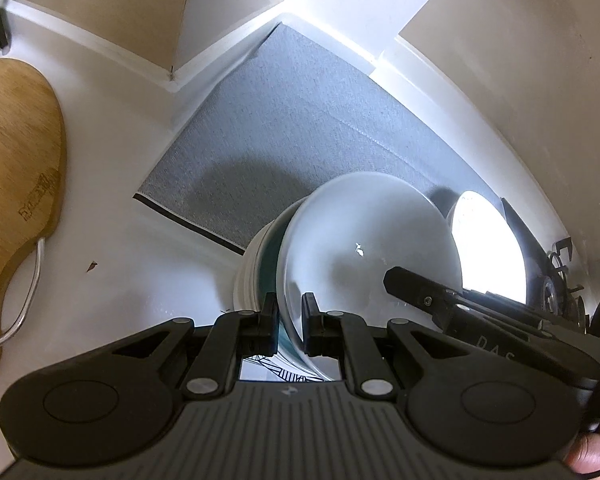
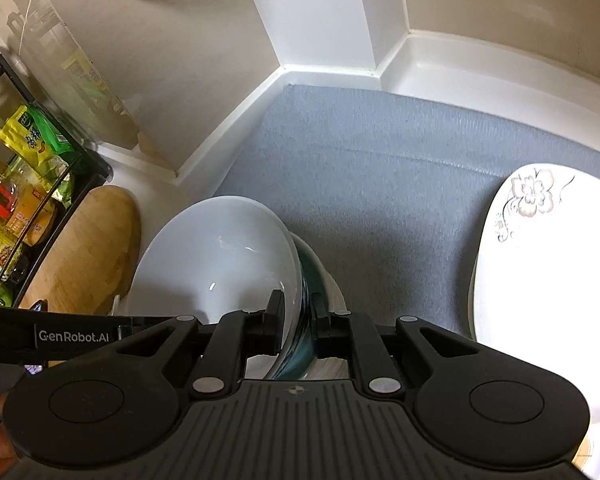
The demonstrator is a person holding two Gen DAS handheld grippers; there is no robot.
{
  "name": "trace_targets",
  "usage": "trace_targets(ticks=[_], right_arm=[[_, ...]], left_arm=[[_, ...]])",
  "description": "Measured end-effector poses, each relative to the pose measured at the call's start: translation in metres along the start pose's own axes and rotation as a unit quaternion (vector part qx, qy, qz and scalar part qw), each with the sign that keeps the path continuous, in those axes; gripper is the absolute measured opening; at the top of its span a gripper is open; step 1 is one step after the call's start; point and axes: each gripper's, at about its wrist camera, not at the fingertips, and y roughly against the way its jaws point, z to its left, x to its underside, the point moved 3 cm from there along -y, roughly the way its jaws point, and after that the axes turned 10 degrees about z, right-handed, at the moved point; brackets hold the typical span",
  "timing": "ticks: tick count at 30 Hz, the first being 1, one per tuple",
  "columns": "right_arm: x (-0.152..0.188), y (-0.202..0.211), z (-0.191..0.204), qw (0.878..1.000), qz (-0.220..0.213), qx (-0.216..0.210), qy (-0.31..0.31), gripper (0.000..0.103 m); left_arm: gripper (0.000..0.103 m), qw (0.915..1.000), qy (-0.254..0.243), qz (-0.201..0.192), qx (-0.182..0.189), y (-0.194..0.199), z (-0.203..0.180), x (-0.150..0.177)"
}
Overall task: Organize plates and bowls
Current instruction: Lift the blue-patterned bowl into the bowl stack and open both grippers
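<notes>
Both tongs hold the same white bowl (image 1: 364,240) by its rim, from opposite sides. The left tongs (image 1: 289,312) are pinched narrow on the near edge in the left wrist view; the right tongs (image 2: 298,312) are pinched narrow on the rim in the right wrist view, one finger inside the bowl and one outside. The bowl sits tilted in a teal bowl (image 2: 314,280), which rests on a short stack of white dishes (image 1: 252,276) at the near edge of the grey mat (image 1: 284,120) on the counter (image 1: 112,168). Neither hand is nearer, so any lift probably has to be shared and level. The flowered plate (image 2: 548,264) lies well apart toward the right tongs' side, with bare mat beyond the stack.
</notes>
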Motion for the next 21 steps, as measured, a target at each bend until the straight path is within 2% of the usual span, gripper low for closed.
trace_targets(ticks=[8,21], right_arm=[[-0.003,-0.003,-0.008,0.999,0.018,-0.031,-0.025,0.016],[-0.006,-0.001,-0.012,0.998,0.028,-0.041,-0.03,0.016]], left_arm=[[0.012,0.9998,0.013,0.01,0.008,0.0,0.004,-0.006],[0.012,0.9996,0.018,0.018,0.012,0.003,0.004,-0.009]])
